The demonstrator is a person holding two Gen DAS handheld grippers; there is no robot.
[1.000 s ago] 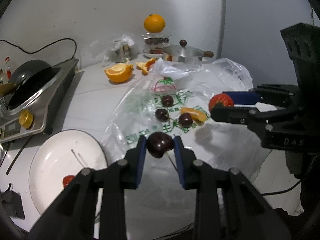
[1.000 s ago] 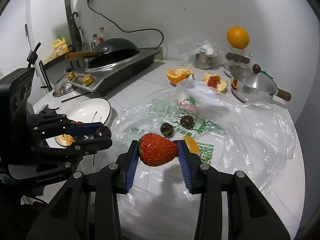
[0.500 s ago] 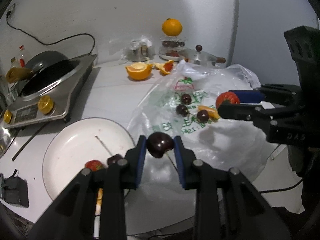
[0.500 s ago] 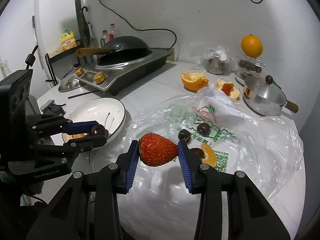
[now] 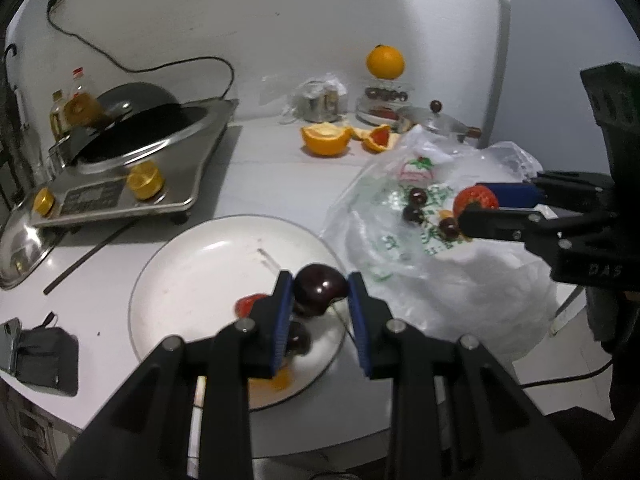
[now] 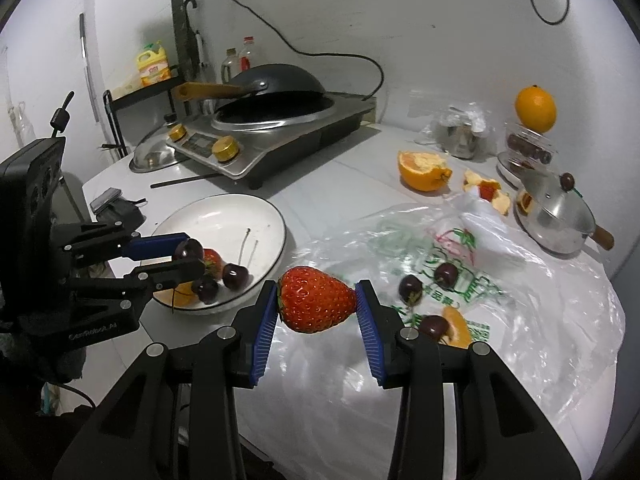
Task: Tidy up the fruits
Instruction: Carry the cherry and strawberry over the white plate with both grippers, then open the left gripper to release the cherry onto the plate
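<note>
Far left: induction cooker [image 6: 276, 140] with a dark wok [image 6: 276, 84] on it, well away from the fruit.
Left tongs [image 6: 188, 258]: pinching a dark cherry [image 5: 320, 288], held above the near right part of the white plate [image 6: 224, 212].
Plate contents: a strawberry, two or three cherries and an orange piece bunched at its near edge.
Right tongs [image 6: 317, 300]: clamped on a large strawberry [image 6: 316, 299], over the left edge of the plastic bag [image 6: 540, 300], just right of the plate.
Bag: three cherries and an orange segment [image 6: 456, 326] lie on it, not yet sorted.
Step in hand: carrying both fruits to the plate, by my reading.
Next move: lower the cherry beside the others and spread the tongs; the strawberry needs to travel left first.
Hard to make out: the left tongs hide part of the pile, so the plate's cherry count is unsure; the far containers' contents are too small to tell.
</note>
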